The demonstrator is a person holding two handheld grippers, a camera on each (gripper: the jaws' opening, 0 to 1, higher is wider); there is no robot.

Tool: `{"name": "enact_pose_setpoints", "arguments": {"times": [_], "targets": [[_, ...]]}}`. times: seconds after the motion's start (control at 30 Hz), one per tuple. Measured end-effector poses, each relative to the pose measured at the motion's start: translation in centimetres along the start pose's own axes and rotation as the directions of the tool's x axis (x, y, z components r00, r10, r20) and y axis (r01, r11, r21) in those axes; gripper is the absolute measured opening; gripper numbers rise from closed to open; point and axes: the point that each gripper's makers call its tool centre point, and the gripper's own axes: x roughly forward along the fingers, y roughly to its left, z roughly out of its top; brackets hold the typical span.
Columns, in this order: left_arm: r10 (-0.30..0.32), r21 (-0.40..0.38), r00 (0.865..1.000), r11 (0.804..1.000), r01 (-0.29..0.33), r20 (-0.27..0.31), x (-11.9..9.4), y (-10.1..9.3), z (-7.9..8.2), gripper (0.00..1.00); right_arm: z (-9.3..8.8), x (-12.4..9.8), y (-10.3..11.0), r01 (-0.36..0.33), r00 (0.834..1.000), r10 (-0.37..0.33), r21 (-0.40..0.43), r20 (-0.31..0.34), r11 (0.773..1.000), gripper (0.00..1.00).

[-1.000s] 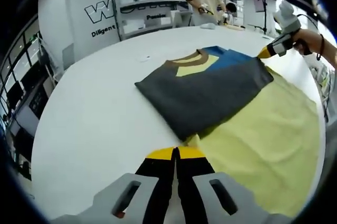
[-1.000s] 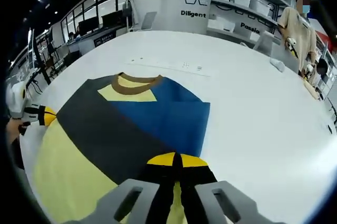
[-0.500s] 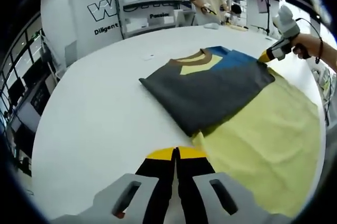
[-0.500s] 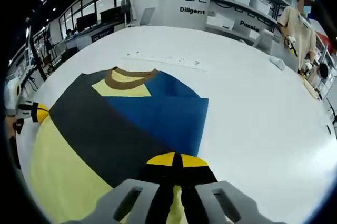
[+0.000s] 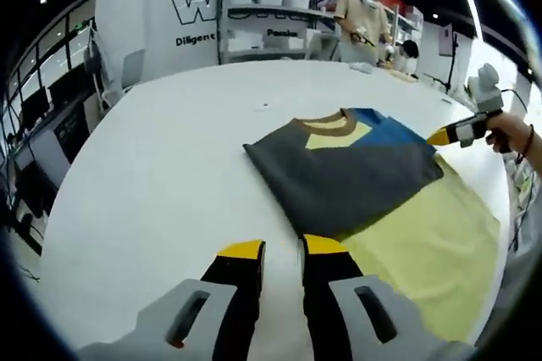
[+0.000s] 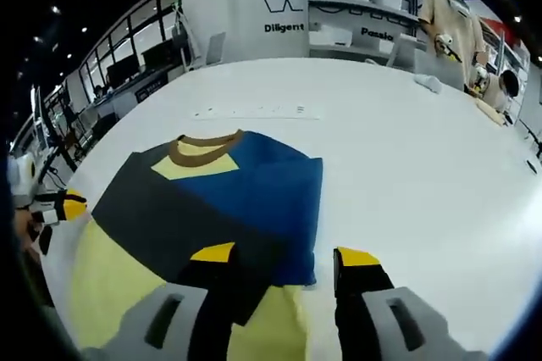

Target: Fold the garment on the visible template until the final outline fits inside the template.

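Both tongs stood parted with nothing between their jaws when I looked. From the left gripper view, my left tongs (image 5: 282, 247) hovered over bare white table (image 5: 152, 183), just short of the folded shirt (image 5: 347, 170). From the right gripper view, my right tongs (image 6: 285, 254) gaped wide above the shirt's (image 6: 229, 200) blue edge. That shirt lay flat, partly over a pale yellow template (image 5: 423, 247). Shelves (image 6: 356, 5) stood beyond the table.
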Motion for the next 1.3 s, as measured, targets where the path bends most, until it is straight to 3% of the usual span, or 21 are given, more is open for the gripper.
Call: {"name": "enact_pose_setpoints", "arguments": {"times": [0.23,0.53,0.7,0.8,1.0,1.2,1.3], "targets": [[0.002,-0.024,1.000,1.000,-0.003,-0.026,1.2,-0.6,-0.4,0.35,-1.3,-0.2,0.0,-0.010,1.000,0.011,0.043,-0.020,0.999,0.52],[-0.014,-0.030,0.993,1.000,0.011,-0.117,2.6,-1.6,-2.5,0.15,-3.6,-1.0,-0.6,-0.007,0.998,0.010,0.061,-0.061,0.998,0.51],[0.006,0.054,0.992,0.999,0.001,-0.127,2.3,-2.0,-2.4,0.12,-4.4,-1.7,-0.8,-0.011,0.997,0.015,0.063,-0.070,0.998,0.42],[0.014,0.083,0.991,0.997,-0.003,-0.133,2.4,-1.6,-2.2,0.11,-4.8,-2.3,-0.4,-0.029,0.997,0.035,0.085,-0.068,0.996,0.48],[0.040,0.150,0.988,0.988,-0.018,-0.148,2.5,-0.5,-2.0,0.11,-5.2,-3.5,0.2,-0.053,0.996,0.058,0.075,-0.064,0.996,0.50],[0.054,0.142,0.985,0.989,-0.031,-0.163,2.3,0.9,-2.1,0.11,-5.2,-4.2,1.3,-0.090,0.995,0.093,0.079,-0.042,0.993,0.63],[0.086,0.189,0.984,0.980,-0.056,-0.158,1.8,1.9,-2.0,0.11,-5.1,-4.8,2.4,-0.124,0.991,0.127,0.073,-0.032,0.990,0.66]]}}
